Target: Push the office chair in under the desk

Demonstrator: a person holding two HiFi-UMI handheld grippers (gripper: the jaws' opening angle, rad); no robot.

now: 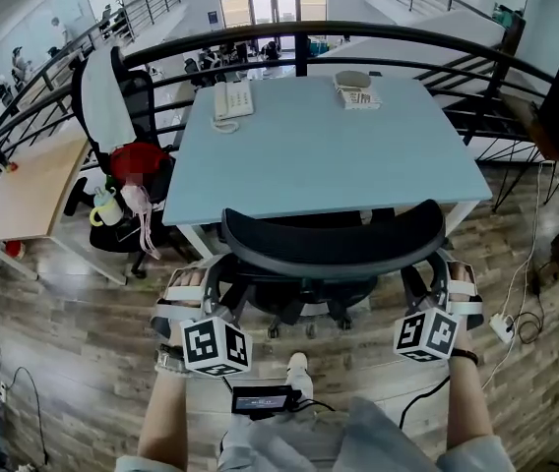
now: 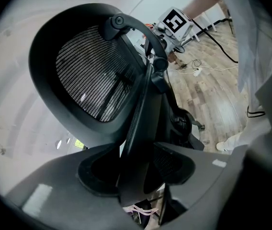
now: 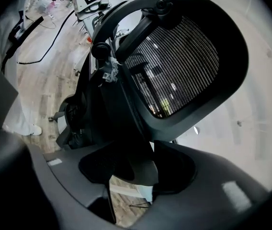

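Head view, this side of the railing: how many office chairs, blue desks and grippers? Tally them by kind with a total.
Office chairs: 2, the black office chair and the white-backed chair.
Blue desks: 1, the blue desk.
Grippers: 2, the left gripper and the right gripper, both closed on the black office chair.
Total: 5.

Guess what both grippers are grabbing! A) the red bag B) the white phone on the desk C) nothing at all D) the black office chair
D: the jaws of the left gripper and of the right gripper are each clamped on a dark bar of the office chair, one at each side of its backrest.
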